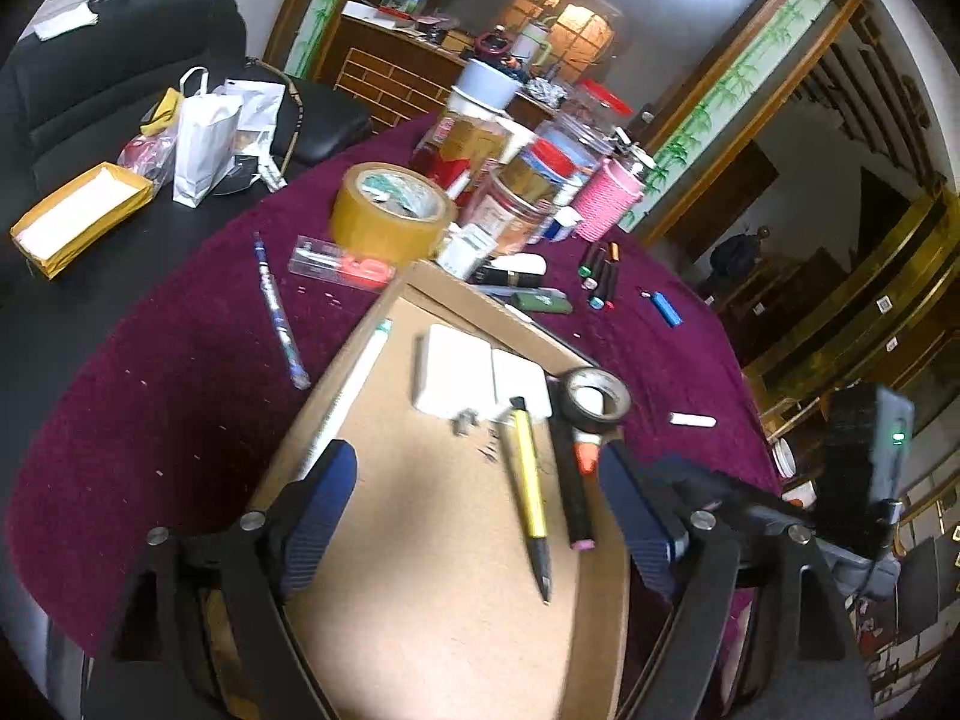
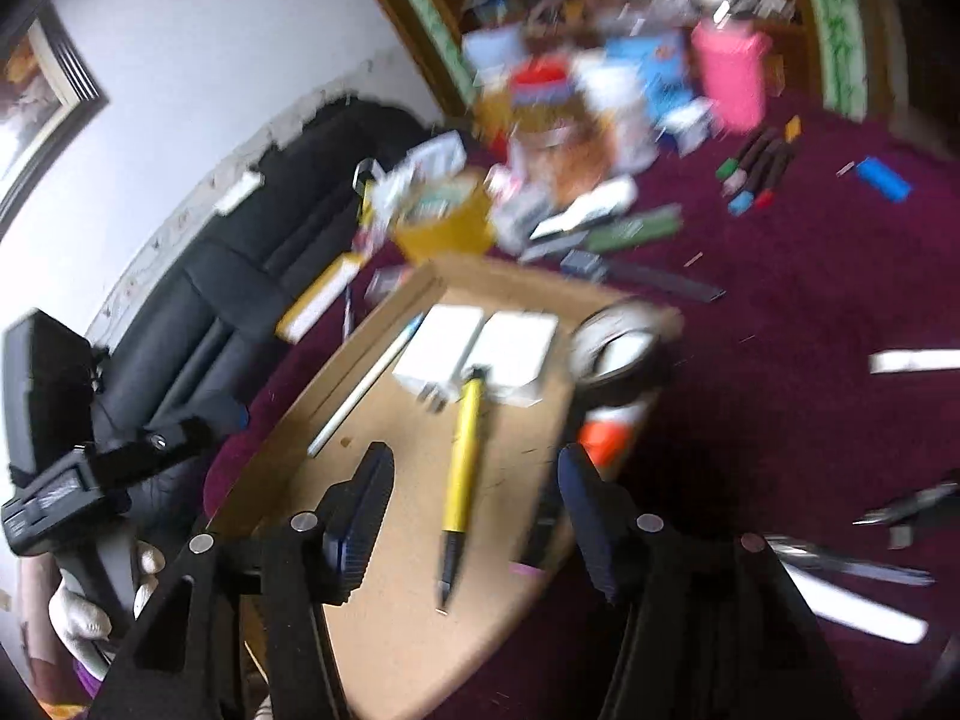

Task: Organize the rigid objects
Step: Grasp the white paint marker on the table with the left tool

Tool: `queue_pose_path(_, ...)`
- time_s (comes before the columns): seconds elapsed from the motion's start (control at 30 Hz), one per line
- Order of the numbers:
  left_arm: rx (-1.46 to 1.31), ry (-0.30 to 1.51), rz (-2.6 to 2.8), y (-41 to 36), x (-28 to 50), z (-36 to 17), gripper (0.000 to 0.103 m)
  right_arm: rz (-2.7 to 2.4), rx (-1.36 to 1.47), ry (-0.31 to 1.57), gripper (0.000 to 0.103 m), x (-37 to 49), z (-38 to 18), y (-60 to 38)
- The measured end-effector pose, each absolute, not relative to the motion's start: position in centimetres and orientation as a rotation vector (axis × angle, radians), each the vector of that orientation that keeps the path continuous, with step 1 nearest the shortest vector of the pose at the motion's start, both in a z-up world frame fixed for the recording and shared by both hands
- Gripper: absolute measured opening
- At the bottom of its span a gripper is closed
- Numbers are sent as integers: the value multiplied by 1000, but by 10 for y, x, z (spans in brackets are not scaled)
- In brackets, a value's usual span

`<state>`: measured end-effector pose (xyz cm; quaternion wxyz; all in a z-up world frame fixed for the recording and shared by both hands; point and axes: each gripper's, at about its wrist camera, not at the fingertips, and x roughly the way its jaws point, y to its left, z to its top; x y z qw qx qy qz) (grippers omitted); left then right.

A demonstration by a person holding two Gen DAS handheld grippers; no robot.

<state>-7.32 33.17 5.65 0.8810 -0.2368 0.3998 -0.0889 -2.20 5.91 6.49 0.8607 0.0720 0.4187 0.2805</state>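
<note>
Pen (image 1: 531, 495) lies flat in the box (image 1: 420, 630) beside the marker (image 1: 573, 480), gathered with other sorted pieces, while left gripper (image 1: 480, 525) and right gripper (image 2: 474, 516) hover spread wide, empty.

A box (image 1: 432, 600) rests on the table (image 1: 150, 420). In it: a rod (image 1: 351, 396) along the left wall, two blocks (image 1: 480, 378) side by side at the back, a pen (image 1: 531, 498) before them, a marker (image 1: 573, 498) right of the pen. A small tape roll (image 1: 597, 396) sits on the right rim. Behind the box lie a large tape roll (image 1: 390, 213) and jars (image 1: 516, 198); left of it, a second pen (image 1: 279, 312); to the right, markers (image 1: 600, 276) in a cluster.
</note>
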Motion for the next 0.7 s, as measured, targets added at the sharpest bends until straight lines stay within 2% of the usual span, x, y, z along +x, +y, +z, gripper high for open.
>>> queue_pose_path(0.1, -467, 820, -219, 311, -80, 65, 82, 486, 110, 741, 82, -40, 83, 15)
queue_pose_path(0.13, -449, 816, -231, 302, -82, 67, 83, 436, 90, 699, 91, -47, 86, -1)
queue_pose_path(0.17, -424, 813, -251, 289, -84, 70, 84, 397, 75, 673, 94, -50, 88, -13)
queue_pose_path(0.23, -382, 817, -292, 265, -87, 73, 88, 318, 47, 651, 94, -56, 87, -38)
queue_pose_path(0.5, -228, 886, -444, 167, -91, 64, 88, 168, 130, 703, 94, -57, 57, -124)
queue_pose_path(0.7, -205, 944, -477, 133, -96, 46, 88, 212, 202, 834, 94, -43, 23, -148)
